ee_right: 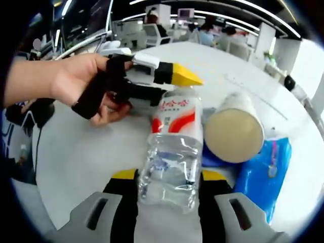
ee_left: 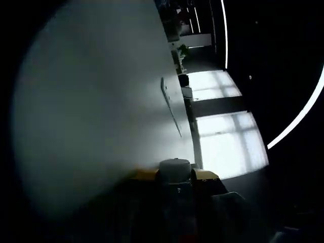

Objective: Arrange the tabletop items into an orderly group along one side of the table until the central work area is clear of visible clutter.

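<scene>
between the right gripper (ee_right: 167, 190) jaws lay a clear water bottle (ee_right: 172, 152), clamped at its base, beside a paper cup (ee_right: 234, 132) and blue pouch (ee_right: 266, 174). left gripper (ee_right: 174, 76), seemingly closed and empty, hovered behind. best carried level, avoiding the cup.

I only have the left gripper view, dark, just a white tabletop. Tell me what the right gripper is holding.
Observer: The right gripper is closed around a clear plastic water bottle with a red and white label.
Operator: Say what lies next to it.
Observer: A tan paper cup lies tipped on its side, resting on a blue plastic pouch.
Operator: Report where my left gripper is.
Observer: A hand holds the left gripper above the bottle's cap end, yellow tips together.
</scene>
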The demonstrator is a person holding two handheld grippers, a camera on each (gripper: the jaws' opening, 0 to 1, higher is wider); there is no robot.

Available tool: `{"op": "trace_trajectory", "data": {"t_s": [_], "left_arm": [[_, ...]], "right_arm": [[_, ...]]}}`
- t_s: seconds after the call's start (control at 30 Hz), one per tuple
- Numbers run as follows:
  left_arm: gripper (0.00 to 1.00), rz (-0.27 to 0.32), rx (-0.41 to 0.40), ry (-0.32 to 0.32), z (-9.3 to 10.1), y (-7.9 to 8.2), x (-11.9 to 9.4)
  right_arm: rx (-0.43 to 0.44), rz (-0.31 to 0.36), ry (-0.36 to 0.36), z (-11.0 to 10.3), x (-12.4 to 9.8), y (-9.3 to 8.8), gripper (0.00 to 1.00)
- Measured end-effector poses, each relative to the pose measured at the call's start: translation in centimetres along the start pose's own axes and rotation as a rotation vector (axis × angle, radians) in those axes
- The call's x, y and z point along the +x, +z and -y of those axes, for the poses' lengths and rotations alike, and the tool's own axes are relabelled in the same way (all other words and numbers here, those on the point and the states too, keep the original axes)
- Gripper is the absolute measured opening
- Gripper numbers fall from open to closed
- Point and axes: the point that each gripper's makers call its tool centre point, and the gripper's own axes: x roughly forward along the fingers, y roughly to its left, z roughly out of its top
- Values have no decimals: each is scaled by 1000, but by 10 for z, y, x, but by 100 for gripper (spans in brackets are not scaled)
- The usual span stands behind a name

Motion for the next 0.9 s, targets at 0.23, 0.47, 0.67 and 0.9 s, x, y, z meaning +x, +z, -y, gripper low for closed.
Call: {"op": "trace_trajectory", "data": {"t_s": [0.23, 0.47, 0.67, 0.9], "left_arm": [[22, 9, 48, -15, 11, -2, -9], [22, 17, 123, -8, 22, -3, -16], [22, 36, 219, 1, 36, -5, -23], [21, 51, 339, 2, 52, -8, -29]], "right_arm": [[-8, -4, 5, 1, 0, 0, 42], [-16, -8, 8, 0, 0, 0, 42], [-17, -9, 4, 0, -1, 0, 42], [-18, -5, 1, 0, -1, 0, 42]]}}
